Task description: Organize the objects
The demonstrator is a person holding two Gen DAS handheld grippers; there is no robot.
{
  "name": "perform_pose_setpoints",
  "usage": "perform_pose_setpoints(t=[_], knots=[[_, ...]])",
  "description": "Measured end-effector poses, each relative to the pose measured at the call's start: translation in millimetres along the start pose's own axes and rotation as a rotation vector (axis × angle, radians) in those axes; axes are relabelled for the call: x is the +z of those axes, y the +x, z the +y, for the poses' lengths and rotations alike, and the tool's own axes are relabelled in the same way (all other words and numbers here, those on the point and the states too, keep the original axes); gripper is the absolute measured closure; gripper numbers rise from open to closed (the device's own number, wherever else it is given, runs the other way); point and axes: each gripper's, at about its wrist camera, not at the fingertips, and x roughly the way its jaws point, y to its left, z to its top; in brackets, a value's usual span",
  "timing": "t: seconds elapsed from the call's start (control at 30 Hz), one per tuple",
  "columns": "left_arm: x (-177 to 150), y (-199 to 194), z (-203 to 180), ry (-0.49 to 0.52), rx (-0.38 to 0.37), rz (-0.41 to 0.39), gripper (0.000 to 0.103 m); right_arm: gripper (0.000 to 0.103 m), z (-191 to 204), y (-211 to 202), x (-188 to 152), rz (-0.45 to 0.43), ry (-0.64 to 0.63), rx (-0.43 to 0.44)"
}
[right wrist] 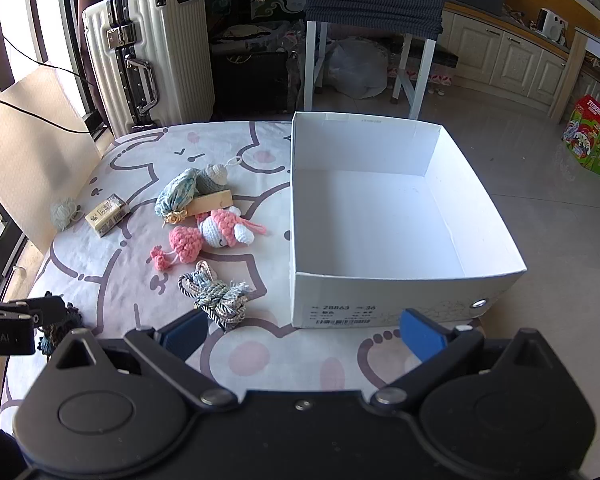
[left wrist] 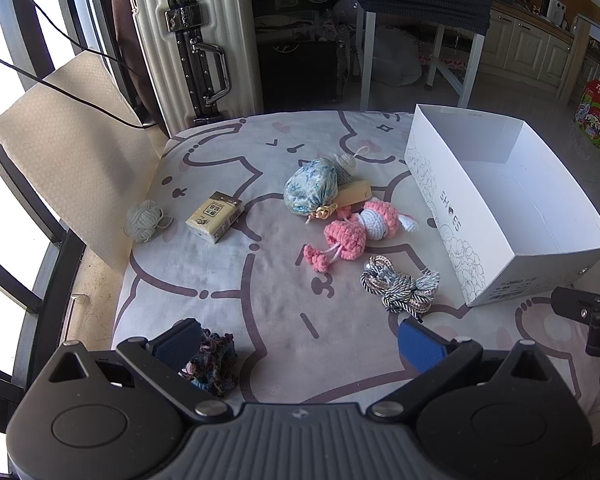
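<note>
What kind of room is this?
Most likely a lived-in home: a white suitcase stands by the window, cream kitchen cabinets line the far wall, and a cartoon-print sheet covers the work surface.

The white shoe box point(left wrist: 452, 216) carries "SHOES" down its long side, the O drawn as a dark blob. On its short end, the right wrist view picks up a label reading "ZB863" and "36", with a barcode point(right wrist: 342, 321) beneath, too fine to read. Out on the floor, a red and green carton point(right wrist: 592, 140) shows "TUBORG". At the left edge, the other gripper's body point(right wrist: 4, 336) reads "bot.AI", its start cut off. The small tan packet point(left wrist: 215, 217) bears a QR code.
</note>
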Motion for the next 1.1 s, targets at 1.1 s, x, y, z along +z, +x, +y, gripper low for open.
perform_pose_setpoints(t=[1.1], knots=[[0.0, 0.0, 0.1, -0.001, 0.001, -0.001, 0.000, 0.000, 1.1, 1.6, 0.1, 0.003, -0.002, -0.003]])
